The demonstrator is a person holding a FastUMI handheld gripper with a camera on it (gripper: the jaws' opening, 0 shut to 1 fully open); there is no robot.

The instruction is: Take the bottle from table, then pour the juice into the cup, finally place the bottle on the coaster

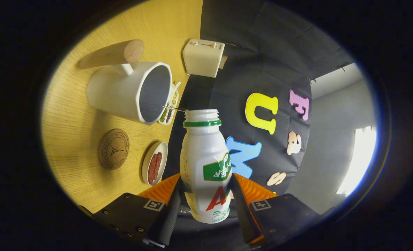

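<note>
The hand-held gripper (205,195) grips the white plastic bottle with a green neck ring (205,164), one finger pressed on each side of its body. The uncapped mouth points at 12 o'clock from the fingers, just beside the rim of the white cup with a wooden handle (122,91) at 10 o'clock on the yellow wooden counter (74,132). The round cork coaster (113,149) lies at 9 o'clock, near a small white dish of red strips (154,163). A cream toaster (203,57) stands beyond the cup.
</note>
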